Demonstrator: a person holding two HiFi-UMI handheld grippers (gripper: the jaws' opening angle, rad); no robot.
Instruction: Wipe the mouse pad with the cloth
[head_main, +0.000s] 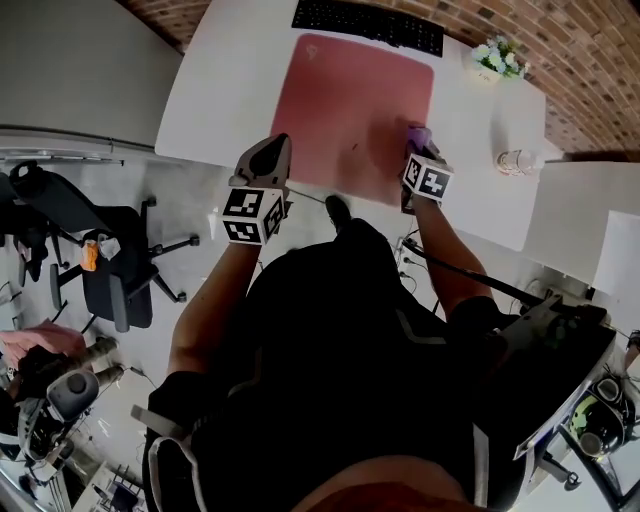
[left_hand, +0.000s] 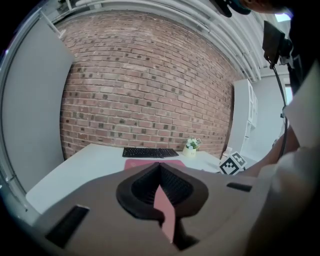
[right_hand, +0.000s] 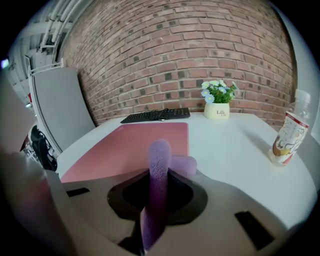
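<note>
Left arm: your forearm reaches forward and your left gripper (head_main: 268, 152) sits by the near-left corner of the mouse pad (head_main: 350, 100). Its own camera looks level across the pad toward the brick wall, so it is held off the surface, not resting on it. Its jaws are drawn together with nothing gripped between them.

Right arm: it is stretched further out, elbow bent slightly outward, wrist angled in toward the pad. Your right gripper (head_main: 417, 150) is at the pad's right margin, toward the near-right corner. Its jaws are clamped on the purple cloth (right_hand: 158, 172), which stands up as a folded roll between them and pokes out past the tips. From the head view the cloth lies over the pad's right edge. Whether it presses on the pad cannot be made out.

The pad is pink and lies flat on the white table (head_main: 210, 95). Beyond the pad's far edge is a black keyboard (head_main: 368, 22). Beyond its far-right corner is a small flower pot (head_main: 497, 58). Right of the pad, well apart, is a clear bottle (head_main: 520, 160).
</note>
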